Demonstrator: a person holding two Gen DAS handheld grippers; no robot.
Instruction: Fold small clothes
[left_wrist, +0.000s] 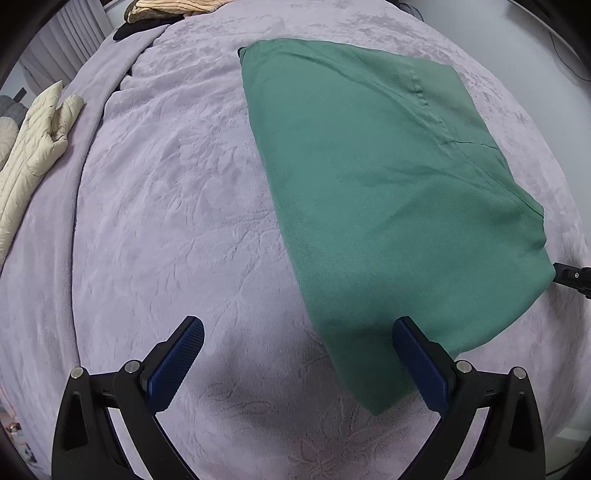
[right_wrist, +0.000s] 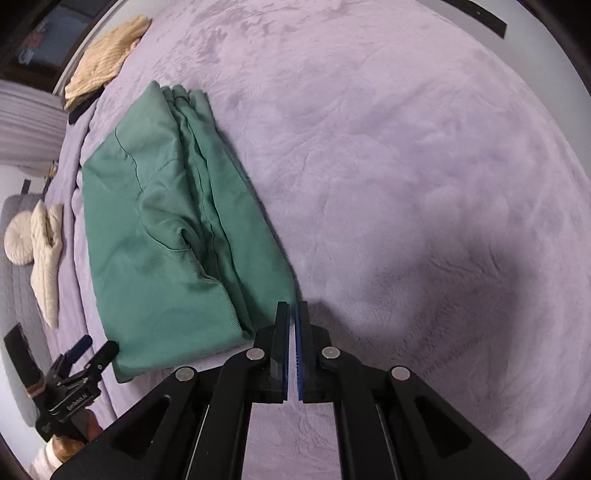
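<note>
A green garment (left_wrist: 388, 192) lies folded into a long rectangle on the lilac blanket (left_wrist: 166, 221). My left gripper (left_wrist: 299, 328) is open above the garment's near corner, its right finger over the cloth and its left finger over bare blanket. The garment also shows in the right wrist view (right_wrist: 166, 240), with layered folds along its right edge. My right gripper (right_wrist: 292, 314) is shut and empty, its tips just beside the garment's near right corner. The left gripper (right_wrist: 96, 350) shows open at the garment's near left corner.
A cream quilted jacket (left_wrist: 33, 155) lies at the blanket's left edge. A tan striped garment (left_wrist: 173, 9) sits at the far edge, also seen in the right wrist view (right_wrist: 103, 59). A round cream cushion (right_wrist: 18, 240) lies at far left. Bare blanket (right_wrist: 406, 166) spreads right of the garment.
</note>
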